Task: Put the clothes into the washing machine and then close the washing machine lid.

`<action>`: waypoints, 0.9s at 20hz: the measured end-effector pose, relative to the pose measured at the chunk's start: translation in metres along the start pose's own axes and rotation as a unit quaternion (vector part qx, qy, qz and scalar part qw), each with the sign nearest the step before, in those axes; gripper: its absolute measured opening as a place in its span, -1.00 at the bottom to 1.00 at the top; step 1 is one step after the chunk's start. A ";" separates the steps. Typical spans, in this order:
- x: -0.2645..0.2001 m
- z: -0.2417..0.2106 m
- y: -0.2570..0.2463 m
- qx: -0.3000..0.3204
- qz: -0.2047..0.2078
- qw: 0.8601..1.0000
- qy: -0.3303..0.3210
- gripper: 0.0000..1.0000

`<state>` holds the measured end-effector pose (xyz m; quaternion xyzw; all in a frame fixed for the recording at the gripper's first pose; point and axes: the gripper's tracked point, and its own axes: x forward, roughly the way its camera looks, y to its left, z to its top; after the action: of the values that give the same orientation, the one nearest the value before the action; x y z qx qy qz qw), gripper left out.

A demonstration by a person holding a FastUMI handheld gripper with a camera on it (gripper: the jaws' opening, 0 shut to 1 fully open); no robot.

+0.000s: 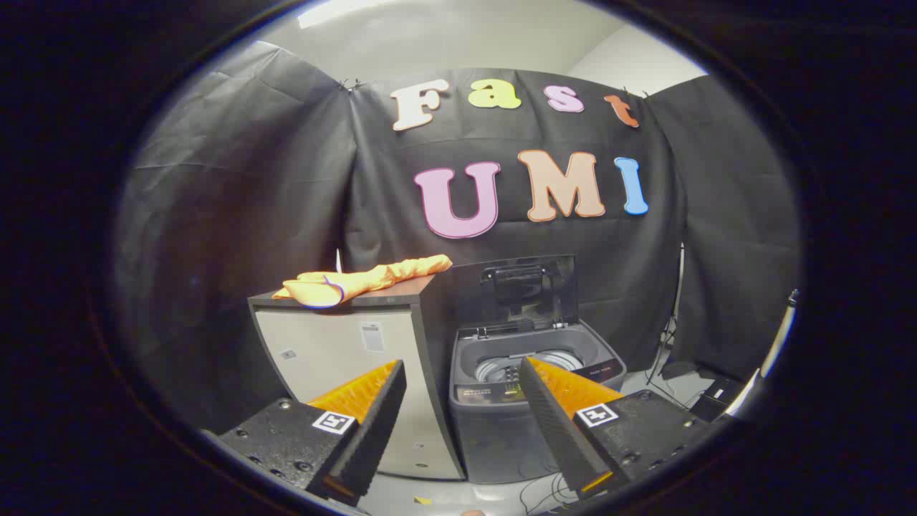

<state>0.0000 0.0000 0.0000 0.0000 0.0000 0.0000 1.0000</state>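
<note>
Your gripper (462, 380) hangs open, holding nothing; beyond it, crumpled orange clothes (369, 281) lie atop a cabinet (344, 344) beside the open-lidded washing machine (534, 373).

Gripper (462, 373) seen from its own camera, in the lower part of the frame. The two fingers rise from the bottom corners and lean toward one another as they reach forward, the left finger (369, 423) in the lower left and the right finger (562, 423) in the lower right. The jaws stand wide apart, with open space between the tips and nothing held or touched by either inner face (each face is ridged along its length). Each finger sits on a blocky mount bearing a small square marker on its upper surface. The gripper points roughly level and forward.
</note>
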 end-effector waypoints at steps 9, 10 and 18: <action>0.007 0.020 0.006 -0.001 -0.015 1.000 -0.011 0.93; 0.009 0.020 0.011 0.001 -0.014 1.000 -0.011 0.93; 0.039 0.038 0.078 -0.004 0.010 0.999 -0.036 0.94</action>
<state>0.0394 0.0777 0.0384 -0.0044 -0.0365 0.0099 0.9993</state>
